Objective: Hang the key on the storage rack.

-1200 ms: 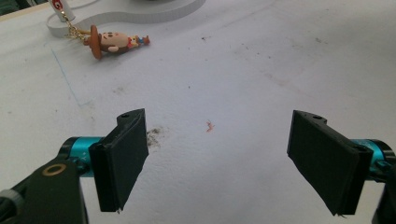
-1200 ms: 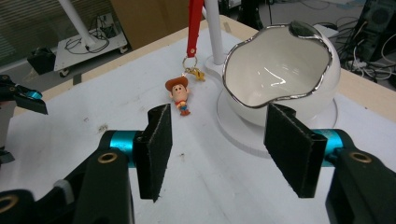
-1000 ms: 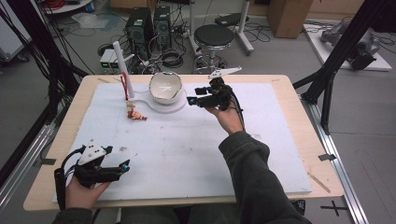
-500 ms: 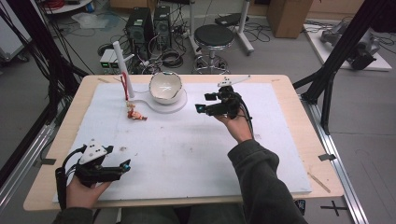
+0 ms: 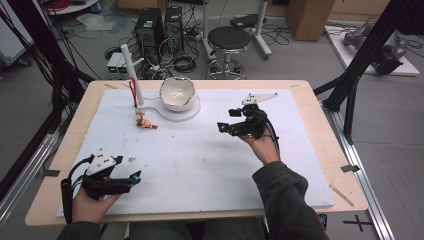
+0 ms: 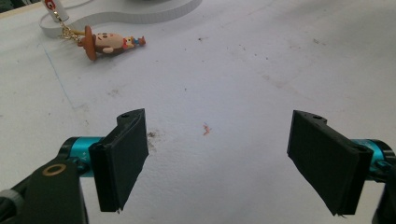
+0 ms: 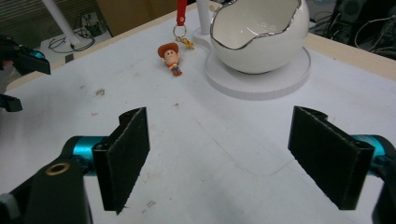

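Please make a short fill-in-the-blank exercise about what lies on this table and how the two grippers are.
1. The jaws of the right gripper have just been opening, with ____ between them.
2. The cowboy keychain lies flat on the white mat, ____ the white bowl.
3. The left gripper has its jaws wide ____.

Missing words: nothing; outside; open

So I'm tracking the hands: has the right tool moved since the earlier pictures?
Yes. The right tool has drawn back from the white bowl, toward the table's near right; its jaws have just been opening, empty.
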A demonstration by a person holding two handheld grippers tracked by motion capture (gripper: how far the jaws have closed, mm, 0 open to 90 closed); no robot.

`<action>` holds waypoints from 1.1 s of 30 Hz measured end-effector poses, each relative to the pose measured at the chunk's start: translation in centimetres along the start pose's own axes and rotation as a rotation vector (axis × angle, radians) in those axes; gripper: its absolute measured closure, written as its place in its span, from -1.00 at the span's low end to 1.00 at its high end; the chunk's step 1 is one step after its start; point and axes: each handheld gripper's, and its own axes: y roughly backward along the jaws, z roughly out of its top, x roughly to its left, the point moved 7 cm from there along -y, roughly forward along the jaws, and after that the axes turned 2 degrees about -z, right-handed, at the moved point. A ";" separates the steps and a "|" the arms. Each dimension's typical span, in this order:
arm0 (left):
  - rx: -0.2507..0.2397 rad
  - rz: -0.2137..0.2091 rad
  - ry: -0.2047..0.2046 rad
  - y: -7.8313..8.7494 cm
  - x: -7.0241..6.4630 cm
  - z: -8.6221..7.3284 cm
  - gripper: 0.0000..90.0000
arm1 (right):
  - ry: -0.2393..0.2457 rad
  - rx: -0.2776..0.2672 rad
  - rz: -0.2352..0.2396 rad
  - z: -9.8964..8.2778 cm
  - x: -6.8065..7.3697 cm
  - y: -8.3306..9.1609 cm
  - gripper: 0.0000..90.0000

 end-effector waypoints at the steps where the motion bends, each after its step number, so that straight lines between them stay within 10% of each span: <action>1: 0.001 -0.004 -0.001 0.0 0.0 0.0 -0.54 | 0.001 0.001 0.000 -0.2 -0.1 0.1 -0.56; 33: 0.002 -0.005 0.002 -0.3 -0.1 0.1 -0.54 | -0.012 -0.004 -0.070 -4.2 -0.7 4.4 -0.65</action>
